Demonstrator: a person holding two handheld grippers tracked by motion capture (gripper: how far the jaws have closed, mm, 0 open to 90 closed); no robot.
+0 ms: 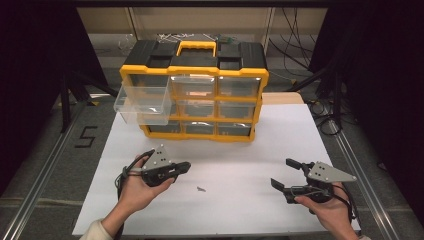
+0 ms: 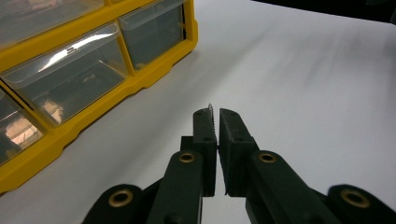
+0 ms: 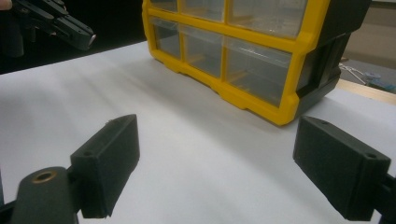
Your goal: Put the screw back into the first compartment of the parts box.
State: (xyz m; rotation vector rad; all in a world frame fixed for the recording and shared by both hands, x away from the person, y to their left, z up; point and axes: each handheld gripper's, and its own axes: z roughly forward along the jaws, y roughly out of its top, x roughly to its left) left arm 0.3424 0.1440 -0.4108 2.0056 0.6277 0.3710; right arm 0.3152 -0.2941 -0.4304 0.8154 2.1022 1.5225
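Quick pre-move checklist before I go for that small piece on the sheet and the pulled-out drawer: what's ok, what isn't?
1. Right gripper open: ok, jaws stand wide apart.
2. Left gripper open: not ok, jaws nearly together.
3. Left gripper empty: cannot tell; a thin toothed edge shows at one jaw tip.
4. Small dark piece lies free on the white sheet between the grippers: ok.
5. Clear drawer pulled out of the yellow organizer: ok, upper left one.
6. Drawer contents: cannot tell.
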